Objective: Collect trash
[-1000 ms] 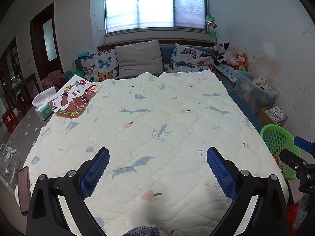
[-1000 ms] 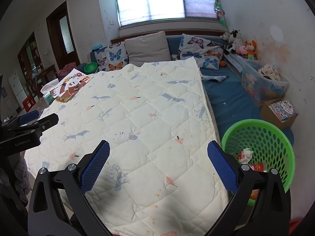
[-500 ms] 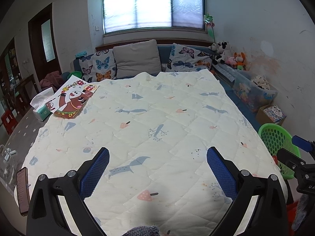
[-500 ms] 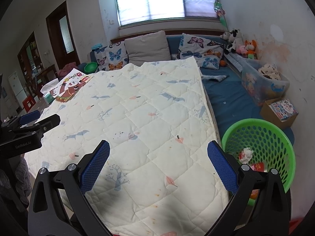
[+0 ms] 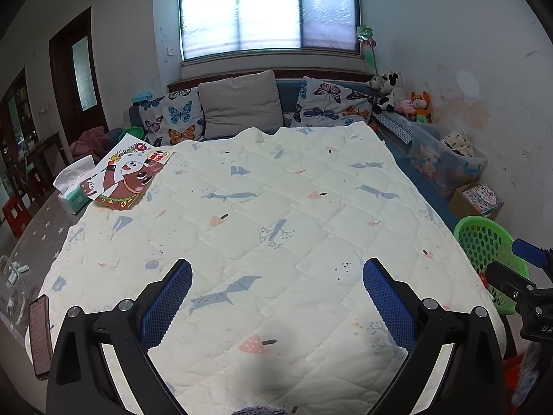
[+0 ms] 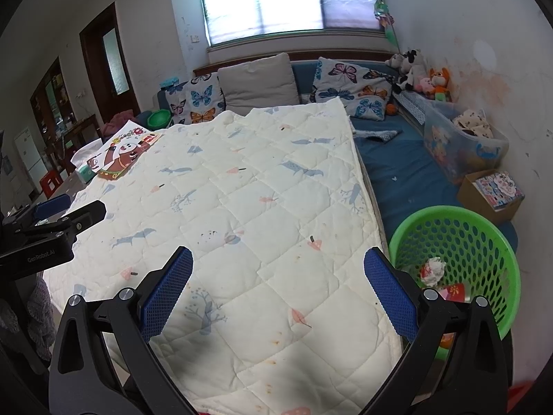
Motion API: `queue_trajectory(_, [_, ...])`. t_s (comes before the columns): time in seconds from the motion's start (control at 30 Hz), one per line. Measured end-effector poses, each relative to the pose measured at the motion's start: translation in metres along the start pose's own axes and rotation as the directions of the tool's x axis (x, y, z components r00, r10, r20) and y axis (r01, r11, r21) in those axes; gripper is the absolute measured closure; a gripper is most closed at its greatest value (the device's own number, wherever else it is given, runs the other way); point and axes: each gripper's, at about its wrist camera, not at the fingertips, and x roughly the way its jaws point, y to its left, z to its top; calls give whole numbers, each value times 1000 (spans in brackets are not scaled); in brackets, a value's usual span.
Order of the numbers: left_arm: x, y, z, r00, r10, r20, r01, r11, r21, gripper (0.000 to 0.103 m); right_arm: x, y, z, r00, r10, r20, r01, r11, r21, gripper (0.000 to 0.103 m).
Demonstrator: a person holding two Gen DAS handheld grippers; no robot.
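While both tools idle over the quilt (image 6: 249,207), left gripper (image 5: 276,297) and right gripper (image 6: 278,287) each spread wide and empty, sweep your view slowly: no loose trash shows on the bed. Green basket (image 6: 497,242) sits at 3 o'clock of the right tool, holding crumpled paper (image 6: 432,269) and a red wrapper (image 6: 452,292); approach low, avoid snagging fabric
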Motion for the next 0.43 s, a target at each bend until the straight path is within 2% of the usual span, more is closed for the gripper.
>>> queue_trajectory(0.43, [0, -2, 0, 1000, 0, 3, 0, 1000, 10, 7, 1, -1, 0, 1000, 2, -1, -2, 1000, 0, 4])
